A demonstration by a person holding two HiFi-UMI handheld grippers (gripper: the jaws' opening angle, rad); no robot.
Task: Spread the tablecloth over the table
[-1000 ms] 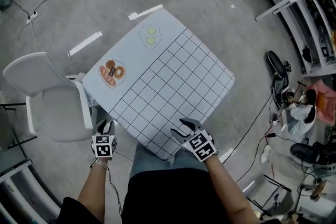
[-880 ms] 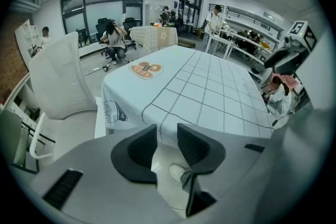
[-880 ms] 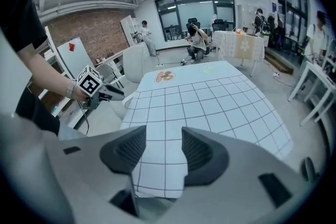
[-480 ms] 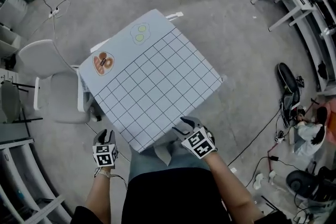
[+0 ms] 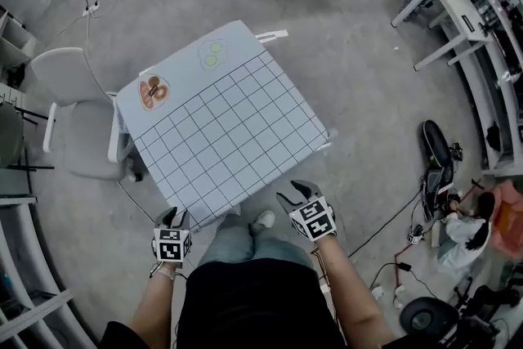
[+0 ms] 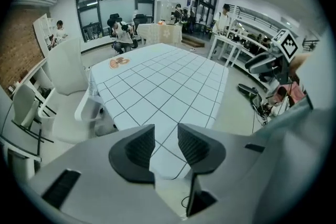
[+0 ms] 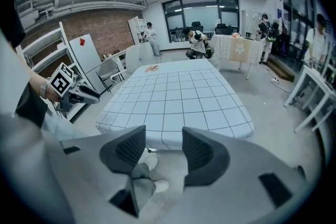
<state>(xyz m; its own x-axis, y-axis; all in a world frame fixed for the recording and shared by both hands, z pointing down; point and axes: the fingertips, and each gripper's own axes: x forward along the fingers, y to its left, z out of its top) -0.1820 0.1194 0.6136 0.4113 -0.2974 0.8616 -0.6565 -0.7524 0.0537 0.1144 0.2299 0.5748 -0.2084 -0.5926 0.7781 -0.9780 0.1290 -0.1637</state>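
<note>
Tablecloth [image 5: 221,131]: pale blue-white, dark grid lines. Spread flat and smooth over square table, top fully covered, table itself hidden. Edges hang down on near and right sides. Plain band along far-left edge carries orange-brown food print [image 5: 153,91] at left and green print [image 5: 213,53] farther right.

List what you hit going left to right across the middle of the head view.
white chair → tablecloth, spread on the table → black object lying on the floor, too small to identify
</note>
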